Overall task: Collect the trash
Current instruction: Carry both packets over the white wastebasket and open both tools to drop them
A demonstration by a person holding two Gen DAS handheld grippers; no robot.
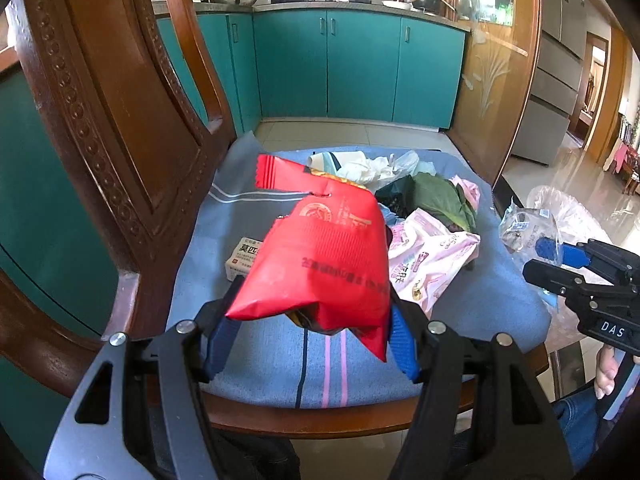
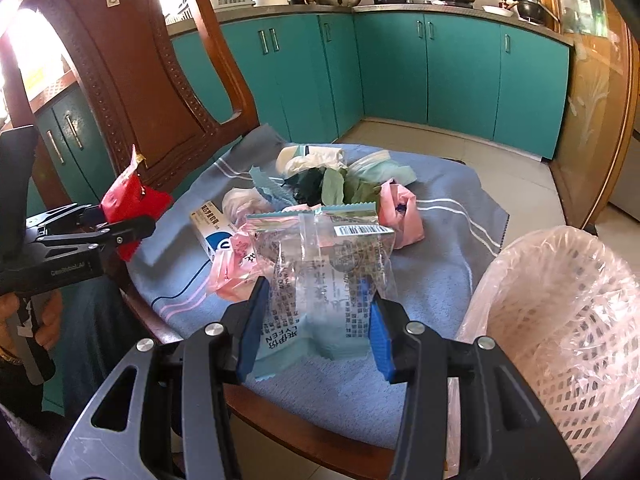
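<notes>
My left gripper [image 1: 310, 312] is shut on a red snack wrapper [image 1: 320, 256] and holds it above the blue cushion [image 1: 280, 360] of a wooden chair. It also shows in the right wrist view [image 2: 128, 196] at the left. My right gripper [image 2: 316, 312] is shut on a clear and light-blue plastic wrapper [image 2: 324, 264] above the cushion's front edge. In the left wrist view this gripper [image 1: 560, 256] is at the right with the clear wrapper [image 1: 520, 224]. A pile of trash lies on the cushion: pink wrappers [image 1: 428, 256], green leaves [image 1: 440, 196], white bags [image 1: 372, 168], a small white box [image 1: 242, 260].
A pink mesh bin lined with a clear bag [image 2: 560, 320] stands right of the chair. The chair's carved wooden back [image 1: 120, 120] rises at the left. Teal kitchen cabinets [image 1: 360, 64] stand behind, across a tiled floor. A wood-framed glass door [image 1: 496, 72] is at the right.
</notes>
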